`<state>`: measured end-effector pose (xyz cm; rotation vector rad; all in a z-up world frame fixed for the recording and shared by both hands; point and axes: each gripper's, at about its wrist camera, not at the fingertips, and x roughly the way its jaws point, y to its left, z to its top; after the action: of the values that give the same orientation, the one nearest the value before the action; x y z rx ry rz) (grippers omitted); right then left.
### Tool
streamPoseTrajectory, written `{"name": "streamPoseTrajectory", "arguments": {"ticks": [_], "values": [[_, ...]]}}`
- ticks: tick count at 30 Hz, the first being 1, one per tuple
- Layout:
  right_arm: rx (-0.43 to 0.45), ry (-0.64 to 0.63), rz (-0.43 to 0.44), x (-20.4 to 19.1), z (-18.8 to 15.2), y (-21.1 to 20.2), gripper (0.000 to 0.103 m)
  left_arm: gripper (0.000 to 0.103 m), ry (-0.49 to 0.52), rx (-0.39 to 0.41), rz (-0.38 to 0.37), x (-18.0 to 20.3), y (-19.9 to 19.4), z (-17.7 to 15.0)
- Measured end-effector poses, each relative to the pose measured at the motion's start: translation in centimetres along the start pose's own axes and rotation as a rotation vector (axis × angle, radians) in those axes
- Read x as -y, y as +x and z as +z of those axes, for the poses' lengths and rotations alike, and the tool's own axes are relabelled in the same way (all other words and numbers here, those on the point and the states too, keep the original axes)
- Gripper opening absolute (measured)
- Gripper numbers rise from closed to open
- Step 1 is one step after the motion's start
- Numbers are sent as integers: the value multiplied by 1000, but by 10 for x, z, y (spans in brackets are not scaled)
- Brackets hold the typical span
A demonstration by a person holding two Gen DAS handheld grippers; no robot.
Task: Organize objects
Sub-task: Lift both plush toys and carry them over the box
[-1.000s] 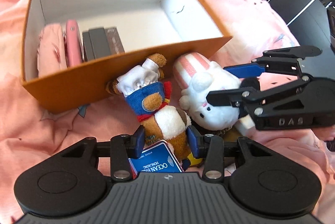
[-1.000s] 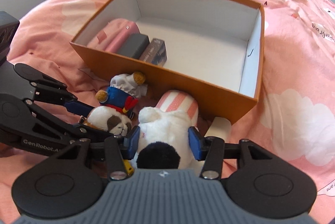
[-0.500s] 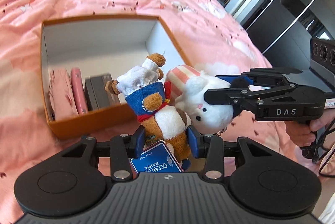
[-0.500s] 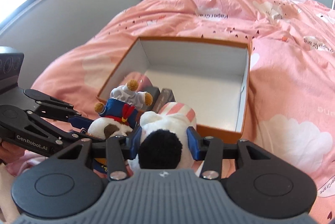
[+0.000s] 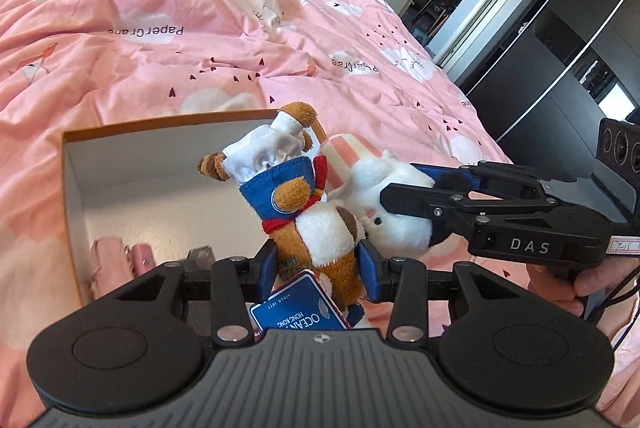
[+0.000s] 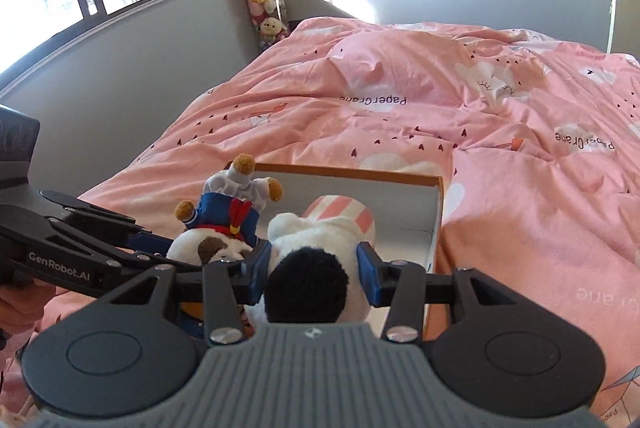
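left gripper (image 5: 318, 264): clamped on the bear plush (image 5: 308, 224) at its lower body, blue pads pressed into the fur; bear upside down, chef-hat end pointing away to 12 o'clock; blue hang tag (image 5: 298, 310) dangles at 6.
right gripper (image 6: 312, 274): clamped on the white plush (image 6: 316, 248), black tuft toward the camera, pink-striped end at 12 o'clock.
toy-to-toy: both held in the air, side by side, touching or nearly so; in the left view the white plush sits at 3 o'clock of the bear.
box (image 5: 70, 164): orange, white inside, open top, on the pink duvet (image 5: 160, 28); lies below and ahead of both tools, 11–12 o'clock from the left one, 12–1 from the right.
box contents: pink items and a dark one packed at the near-left end; rest of floor bare as far as visible.
key relation: each toy's long axis runs along its gripper's fingers toward the box; the bear hangs over the filled end, the white plush over the free right part.
judged step: carry over rim, not yet lowered.
judged nearer arm: cannot tell, both about level.
risk: toys snagging each other on release.
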<state>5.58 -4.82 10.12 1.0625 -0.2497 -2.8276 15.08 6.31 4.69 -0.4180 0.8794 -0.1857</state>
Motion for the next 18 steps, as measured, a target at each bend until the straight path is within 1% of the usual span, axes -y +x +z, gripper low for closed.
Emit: {"name": "streamPoseTrajectory", "arguments": {"ticks": [4,8,10,18], "values": [[-21,10,-22,12,6,19,48,48,-8,-37,-14,-9,30,6],[-53,25,-59,23,3,37,48,48,-29,-60,-38,-21,58,8],[-68,37,-65,29,1,44,48,48,-40,-76,-37,-25,69,7],[-140,71,-36,37,-11,71,47,48,-26,-170,29,-34,91,0]]}}
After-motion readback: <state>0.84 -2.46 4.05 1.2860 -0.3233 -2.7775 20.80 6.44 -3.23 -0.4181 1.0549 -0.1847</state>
